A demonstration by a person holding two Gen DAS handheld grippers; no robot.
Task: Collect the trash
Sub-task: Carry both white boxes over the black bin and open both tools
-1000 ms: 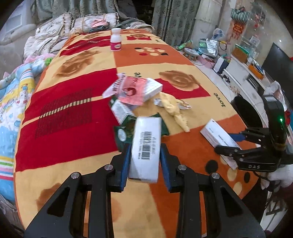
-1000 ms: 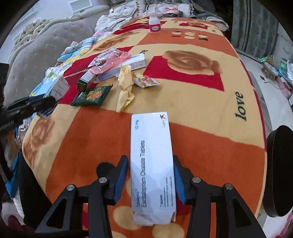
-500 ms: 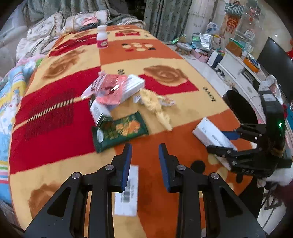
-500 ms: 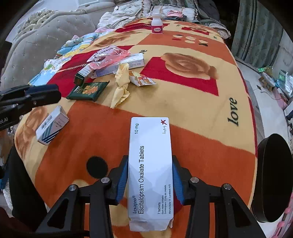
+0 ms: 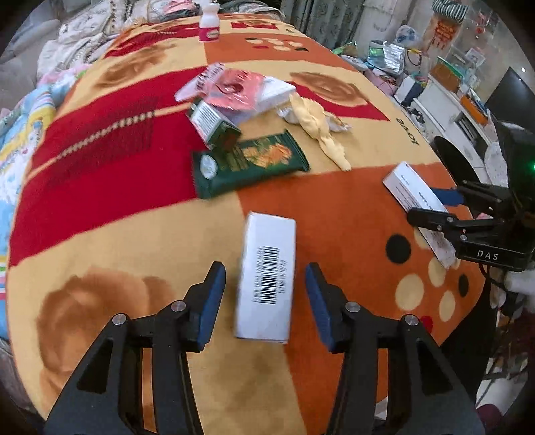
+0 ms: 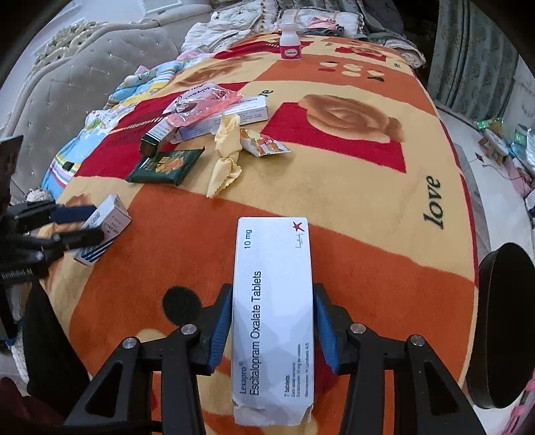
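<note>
A small white box with a barcode (image 5: 267, 277) lies on the patterned blanket (image 5: 140, 247), between the fingers of my left gripper (image 5: 265, 294). Those jaws are opening and their blue pads (image 5: 212, 297) stand clear of the box on both sides. My right gripper (image 6: 272, 321) is shut on a long white tablet box (image 6: 272, 294), held just above the blanket. In the left wrist view that right gripper (image 5: 444, 207) and its tablet box (image 5: 411, 194) are at the right. The right wrist view has the left gripper (image 6: 77, 224) over the small box (image 6: 107, 227) at the left.
More litter lies further up the blanket: a dark green packet (image 5: 247, 164), a yellow crumpled cloth (image 5: 321, 130), a pink plastic bag (image 5: 230, 87), a green and white carton (image 5: 210, 123). A white bottle (image 5: 209, 23) stands far back. A black round rim (image 6: 505, 328) is at the blanket's right edge.
My left gripper let go of the barcode box, which dropped onto the blanket. The gripper then came down over it with its jaws wider. The right gripper kept its tablet box and stayed put.
</note>
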